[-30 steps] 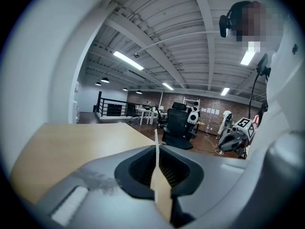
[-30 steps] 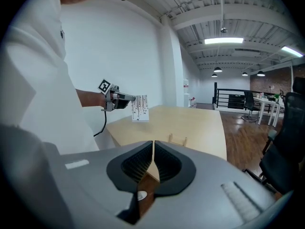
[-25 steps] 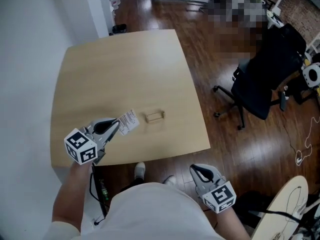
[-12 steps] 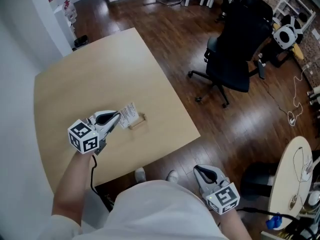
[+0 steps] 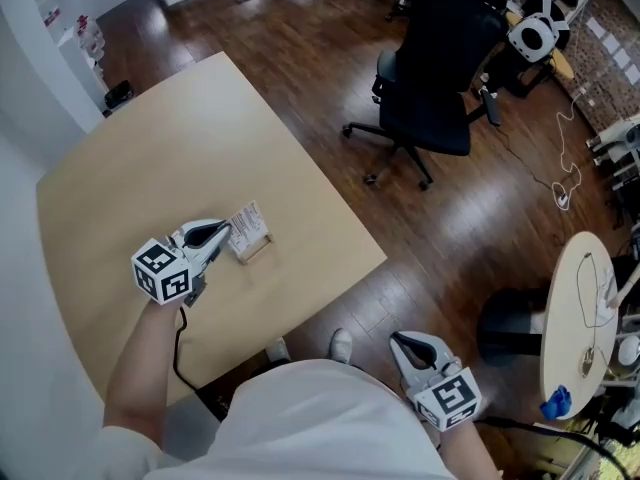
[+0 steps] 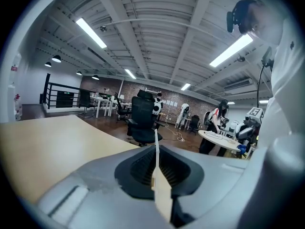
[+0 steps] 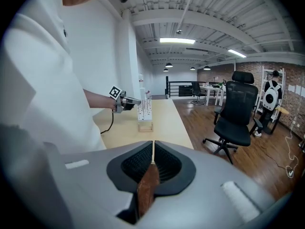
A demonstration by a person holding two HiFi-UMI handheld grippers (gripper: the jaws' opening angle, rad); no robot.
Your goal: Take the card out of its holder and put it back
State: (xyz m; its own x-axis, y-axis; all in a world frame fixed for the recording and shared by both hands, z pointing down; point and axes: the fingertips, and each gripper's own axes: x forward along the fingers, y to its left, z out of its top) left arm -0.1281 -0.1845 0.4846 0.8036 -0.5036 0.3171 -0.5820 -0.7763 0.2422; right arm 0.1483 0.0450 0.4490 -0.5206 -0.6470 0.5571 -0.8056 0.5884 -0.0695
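Open office with a dark plank floor, a black swivel chair (image 5: 440, 58) toward 1 o'clock in the head view, and a pale wooden table (image 5: 150, 158) filling the left half. On that table, at about 9 o'clock from the middle of the view, a small wooden holder (image 5: 256, 251) close to the near edge, with the white printed card (image 5: 249, 226) upright over its slot. Not possible to tell from here whether the lower edge is seated or just above the groove.

Left gripper (image 5: 222, 236) at 8 o'clock of the card, jaws closed on the card's near side edge; seen edge-on between them in the left gripper view as a thin pale blade (image 6: 156, 149). Right gripper (image 5: 400, 340) off the table at 5 o'clock, by the person's waist, jaws pressed together with nothing between.

Likely handling: very light, thin, stiff enough to stand but easy to bend or crease; probably smooth, so prone to sliding under a loose pinch. Best held flat across both faces at a side edge, well above the slot. Holder light too, probably apt to tip or skid if the card drags in the groove.
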